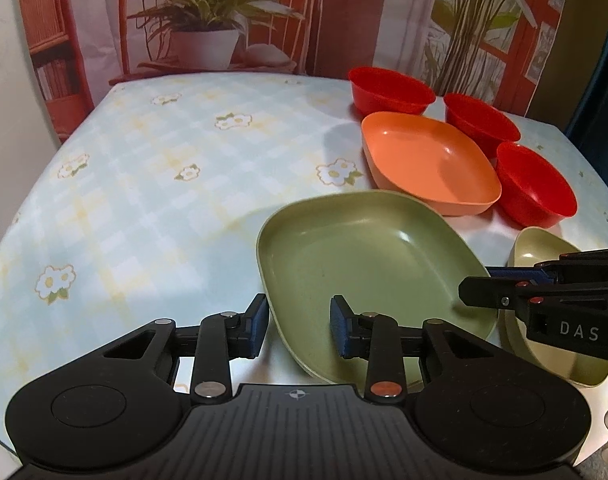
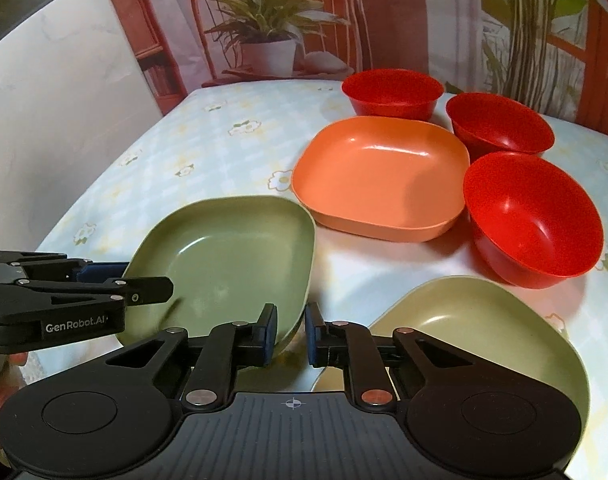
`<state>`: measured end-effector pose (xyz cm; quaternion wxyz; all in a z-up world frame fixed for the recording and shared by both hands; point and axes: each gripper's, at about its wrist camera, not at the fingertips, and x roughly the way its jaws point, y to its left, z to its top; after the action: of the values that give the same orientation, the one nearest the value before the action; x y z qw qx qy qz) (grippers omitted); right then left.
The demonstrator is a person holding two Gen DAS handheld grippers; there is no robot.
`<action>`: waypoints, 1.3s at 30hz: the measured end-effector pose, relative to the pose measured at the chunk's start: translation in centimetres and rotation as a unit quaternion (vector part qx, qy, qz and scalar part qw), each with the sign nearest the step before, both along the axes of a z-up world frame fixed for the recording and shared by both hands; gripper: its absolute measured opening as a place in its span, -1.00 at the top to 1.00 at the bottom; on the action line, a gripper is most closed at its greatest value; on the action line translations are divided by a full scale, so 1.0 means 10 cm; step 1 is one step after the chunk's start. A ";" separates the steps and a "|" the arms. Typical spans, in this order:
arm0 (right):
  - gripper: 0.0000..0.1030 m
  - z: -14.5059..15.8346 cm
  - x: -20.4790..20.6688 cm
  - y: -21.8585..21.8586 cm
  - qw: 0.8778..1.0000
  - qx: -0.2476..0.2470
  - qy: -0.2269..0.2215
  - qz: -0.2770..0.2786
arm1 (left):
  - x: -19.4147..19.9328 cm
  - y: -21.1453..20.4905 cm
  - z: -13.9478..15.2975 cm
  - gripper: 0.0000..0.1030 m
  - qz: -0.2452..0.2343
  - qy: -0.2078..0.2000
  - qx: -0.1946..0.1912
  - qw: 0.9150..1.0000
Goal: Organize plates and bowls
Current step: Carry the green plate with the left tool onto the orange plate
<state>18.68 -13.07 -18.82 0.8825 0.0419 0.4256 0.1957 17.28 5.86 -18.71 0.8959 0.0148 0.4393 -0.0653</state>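
A dark green plate (image 1: pixel 375 256) (image 2: pixel 232 256) lies near the table's front edge. My left gripper (image 1: pixel 300 324) straddles its left rim, one pad outside and one inside, shut on it. In the right wrist view the left gripper (image 2: pixel 144 280) comes in from the left, clamped over that rim. My right gripper (image 2: pixel 292 332) is shut on the plate's near right rim, which runs between its narrow jaws; in the left wrist view the right gripper (image 1: pixel 479 288) reaches in from the right. An orange plate (image 2: pixel 383 176) and a pale green plate (image 2: pixel 483 320) rest nearby.
Three red bowls (image 2: pixel 391 88) (image 2: pixel 499 124) (image 2: pixel 531 220) stand at the back right around the orange plate (image 1: pixel 431 164). The pale green plate (image 1: pixel 543 248) is beside my right gripper. A flowered tablecloth (image 1: pixel 144 200) covers the table. A printed backdrop rises behind it.
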 end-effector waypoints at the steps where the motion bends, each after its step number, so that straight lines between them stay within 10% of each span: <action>1: 0.72 0.01 -0.01 0.00 1.000 0.000 -0.001 0.000 | 0.00 -0.01 0.01 0.31 -0.001 -0.002 0.001 1.000; 39: 0.72 0.25 -0.02 -0.42 0.996 0.034 -0.035 -0.074 | 0.16 -0.31 0.29 0.29 -0.067 -0.030 -0.012 0.997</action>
<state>18.49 -17.24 -16.35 0.9068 0.0965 0.3835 0.1457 18.91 2.80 -15.81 0.9025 0.0351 0.4091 -0.1300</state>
